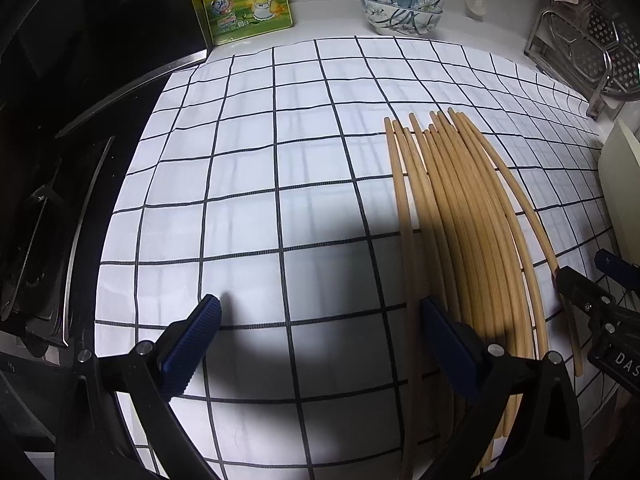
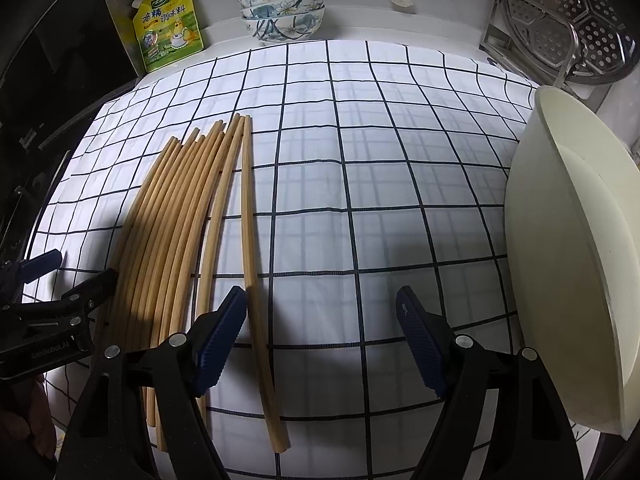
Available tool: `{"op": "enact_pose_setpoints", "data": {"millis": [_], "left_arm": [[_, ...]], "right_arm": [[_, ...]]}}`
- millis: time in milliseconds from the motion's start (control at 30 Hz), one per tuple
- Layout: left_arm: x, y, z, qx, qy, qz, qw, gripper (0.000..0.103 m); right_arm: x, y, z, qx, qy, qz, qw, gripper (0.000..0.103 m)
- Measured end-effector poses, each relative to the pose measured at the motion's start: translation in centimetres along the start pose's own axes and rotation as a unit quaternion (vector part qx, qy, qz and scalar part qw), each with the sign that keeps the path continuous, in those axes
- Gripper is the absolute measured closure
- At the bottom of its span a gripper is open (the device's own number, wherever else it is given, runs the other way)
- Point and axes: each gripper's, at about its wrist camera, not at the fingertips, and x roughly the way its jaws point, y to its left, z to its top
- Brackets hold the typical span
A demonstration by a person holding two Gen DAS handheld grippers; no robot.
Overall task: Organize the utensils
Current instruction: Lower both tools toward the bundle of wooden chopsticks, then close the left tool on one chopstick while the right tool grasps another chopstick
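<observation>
Several wooden chopsticks [image 1: 452, 216] lie side by side on a white cloth with a black grid [image 1: 260, 184]. In the right wrist view the chopsticks [image 2: 176, 216] lie at the left on the cloth [image 2: 380, 184], one a little apart to the right. My left gripper [image 1: 320, 344] is open and empty, just left of the bundle, its right finger beside the near ends. My right gripper [image 2: 320, 332] is open and empty, its left finger over the near ends. It shows at the right edge of the left wrist view [image 1: 588, 280].
A cream container [image 2: 572, 260] stands at the right. A stack of patterned bowls [image 2: 282, 10] and a yellow-green seasoning bag [image 2: 168, 26] stand at the back. A metal rack with a steamer plate [image 2: 568, 36] is at the back right. A black stove [image 1: 44, 184] borders the left.
</observation>
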Motion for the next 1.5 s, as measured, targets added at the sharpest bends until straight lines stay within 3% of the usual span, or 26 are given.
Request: {"op": "enact_pose_setpoints", "data": {"millis": [133, 267, 333, 467, 533, 600, 867, 1100, 1267, 1500], "left_arm": [[0.1, -0.2, 0.3, -0.001, -0.004, -0.004, 1.0000, 0.007], [-0.1, -0.3, 0.4, -0.007, -0.009, -0.023, 0.9997, 0.024], [-0.3, -0.7, 0.4, 0.001, -0.014, -0.028, 0.9995, 0.036], [-0.6, -1.4, 0.8, 0.013, -0.010, -0.039, 0.9991, 0.061], [-0.6, -1.6, 0.9, 0.018, -0.009, -0.042, 0.9989, 0.074], [-0.7, -1.7, 1.0, 0.019, -0.006, -0.047, 0.9987, 0.094], [-1.3, -0.8, 1.0, 0.003, 0.001, -0.058, 0.9983, 0.096], [-5.4, -1.2, 2.4, 0.010, -0.034, -0.057, 0.9977, 0.096], [-8.6, -3.3, 3.9, 0.025, -0.066, -0.076, 0.9946, 0.096], [-11.6, -10.0, 6.2, 0.069, -0.096, -0.113, 0.9866, 0.096]], "right_arm": [[0.4, 0.6, 0.3, -0.019, -0.006, -0.010, 1.000, 0.030], [0.7, 1.5, 0.5, -0.048, -0.019, -0.011, 0.999, 0.035], [0.6, 1.7, 0.5, -0.058, -0.024, 0.001, 0.998, 0.052], [0.6, 2.5, 0.7, -0.078, -0.022, 0.022, 0.997, 0.077], [0.6, 2.7, 0.8, -0.079, -0.017, 0.029, 0.996, 0.096], [0.7, 2.6, 0.9, -0.073, -0.012, 0.036, 0.997, 0.096], [-0.6, 1.4, 1.1, -0.037, -0.014, 0.058, 0.998, 0.096], [-4.2, 0.6, 2.0, -0.011, -0.039, 0.093, 0.995, 0.096], [-7.1, -1.3, 2.6, 0.006, -0.060, 0.102, 0.993, 0.096], [-11.1, -7.2, 2.7, 0.048, -0.095, 0.078, 0.991, 0.096]]}}
